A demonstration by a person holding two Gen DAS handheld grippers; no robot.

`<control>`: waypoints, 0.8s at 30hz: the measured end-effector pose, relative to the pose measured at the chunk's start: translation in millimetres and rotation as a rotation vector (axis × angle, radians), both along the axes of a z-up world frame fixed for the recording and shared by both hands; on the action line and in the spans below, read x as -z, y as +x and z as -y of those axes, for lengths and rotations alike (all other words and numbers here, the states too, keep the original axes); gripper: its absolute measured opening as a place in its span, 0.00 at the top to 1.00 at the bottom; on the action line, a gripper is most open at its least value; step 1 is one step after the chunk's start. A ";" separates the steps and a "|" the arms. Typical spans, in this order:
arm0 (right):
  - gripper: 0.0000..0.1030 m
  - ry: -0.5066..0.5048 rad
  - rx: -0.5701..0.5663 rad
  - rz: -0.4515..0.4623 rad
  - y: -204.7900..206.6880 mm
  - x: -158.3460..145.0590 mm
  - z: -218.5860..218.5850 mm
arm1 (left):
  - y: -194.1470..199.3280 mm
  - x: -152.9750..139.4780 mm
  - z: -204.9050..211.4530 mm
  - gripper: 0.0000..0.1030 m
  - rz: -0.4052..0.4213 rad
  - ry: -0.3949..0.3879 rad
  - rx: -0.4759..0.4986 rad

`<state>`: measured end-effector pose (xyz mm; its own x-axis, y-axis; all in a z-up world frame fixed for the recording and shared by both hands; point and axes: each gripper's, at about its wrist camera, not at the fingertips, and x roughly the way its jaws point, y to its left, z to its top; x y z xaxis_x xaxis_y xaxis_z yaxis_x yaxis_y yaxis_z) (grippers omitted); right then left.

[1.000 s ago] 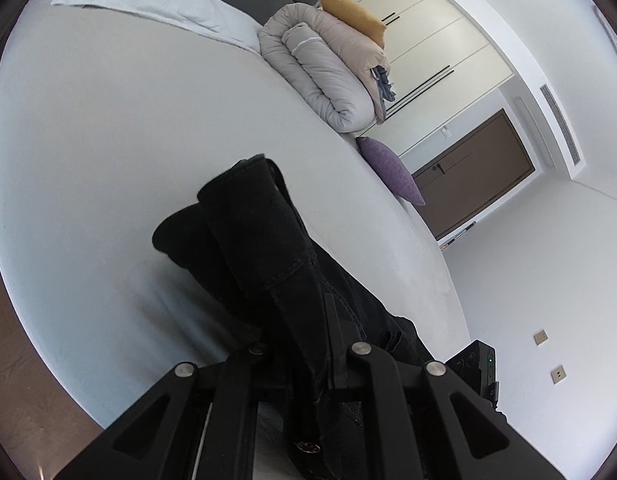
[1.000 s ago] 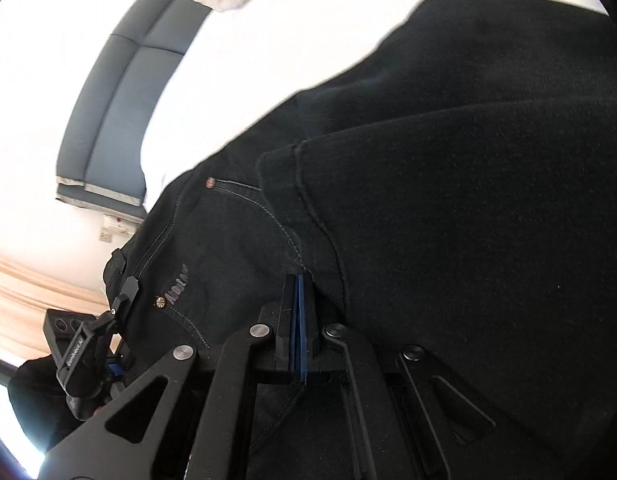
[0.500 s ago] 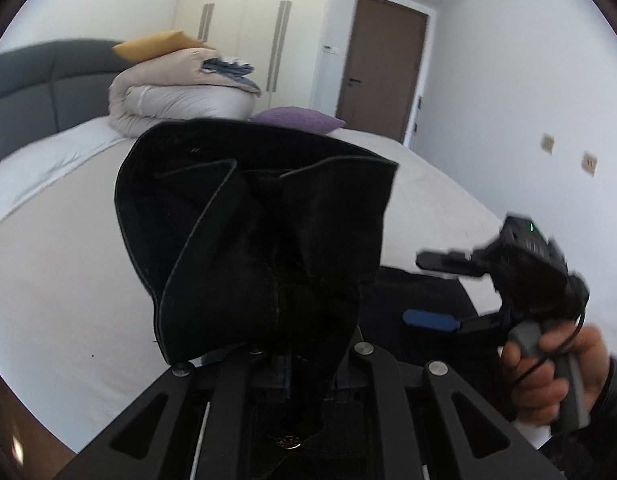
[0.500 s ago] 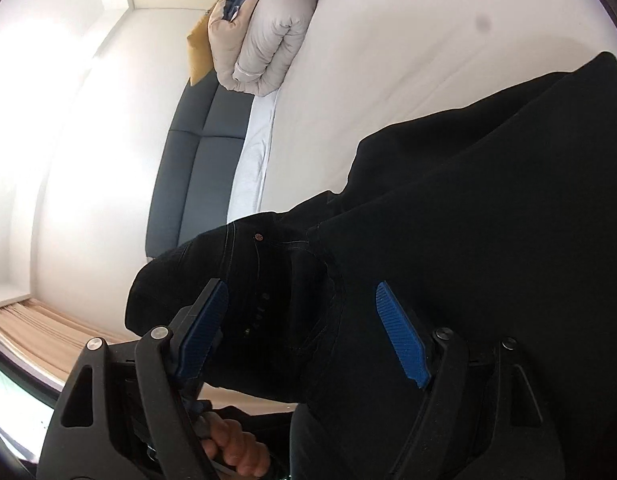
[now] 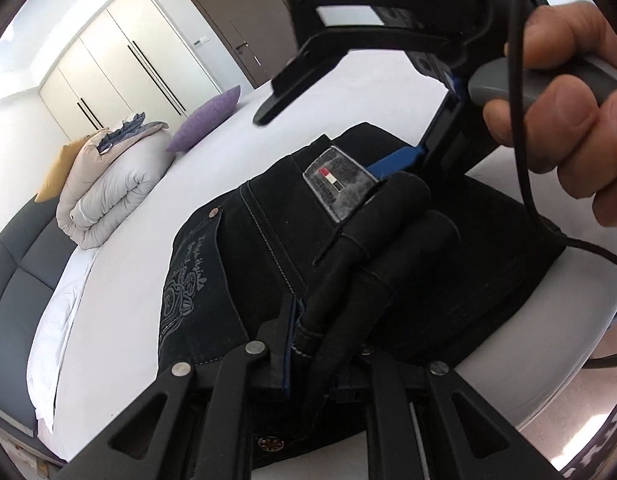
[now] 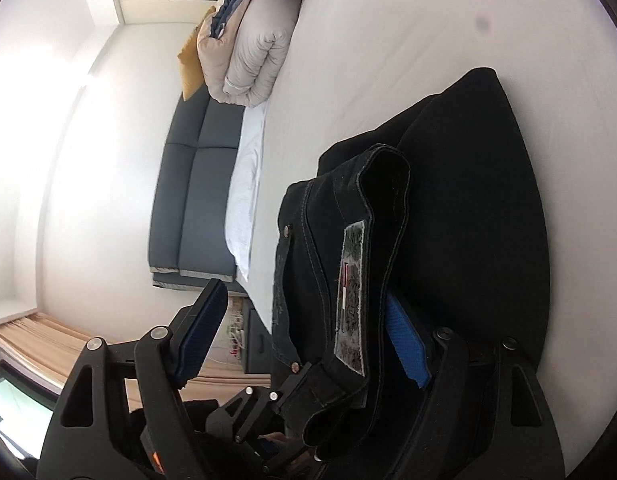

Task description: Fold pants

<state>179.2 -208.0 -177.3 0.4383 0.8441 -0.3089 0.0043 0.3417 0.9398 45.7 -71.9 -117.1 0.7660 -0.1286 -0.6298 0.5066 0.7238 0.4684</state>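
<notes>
- Two grippers are seen over black pants (image 5: 388, 264) lying on a white bed (image 5: 128, 280), near its edge.
- Left gripper (image 5: 324, 344): clenched on the pants; a rolled bundle of hem and seam fabric is pinched between its jaws, one blue pad (image 5: 286, 348) showing beside the cloth.
- Right gripper (image 6: 304, 332): released, jaws spread wide; the waistband with its grey label patch (image 6: 350, 300) is seen standing between the two blue pads (image 6: 200, 320) without being squeezed. Contact of the far pad with the cloth cannot be told.
- In the left wrist view the right gripper (image 5: 388, 100) is seen above the waistband, held by a bare hand (image 5: 568, 92) with a black cable (image 5: 520, 120) running across it.
- Pants state: folded into several layers, back pocket embroidery (image 5: 184, 276) and a rivet facing up, label patch (image 5: 340, 184) at the waistband.
- Elsewhere on the bed: a rolled beige duvet (image 5: 108, 188), a purple cushion (image 5: 206, 120) and a yellow pillow (image 5: 54, 172), all well apart from the pants.
- A grey padded headboard (image 6: 192, 200), a wardrobe (image 5: 116, 68) and a brown door (image 5: 236, 20) are seen behind.
</notes>
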 end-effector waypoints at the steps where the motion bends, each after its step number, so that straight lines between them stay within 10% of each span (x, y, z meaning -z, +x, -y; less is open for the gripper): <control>1: 0.27 -0.039 -0.012 -0.003 1.3 -2.0 -2.2 | 0.4 -0.2 -1.0 0.88 0.001 -0.002 0.000; 7: 0.85 -0.216 -0.053 -0.047 -2.0 4.0 -17.4 | -1.4 -2.1 7.8 0.88 0.009 -0.013 0.002; 24: 0.88 -0.282 0.092 0.022 -49.0 -13.4 45.6 | -9.1 -17.4 46.2 0.88 -0.028 -0.086 0.110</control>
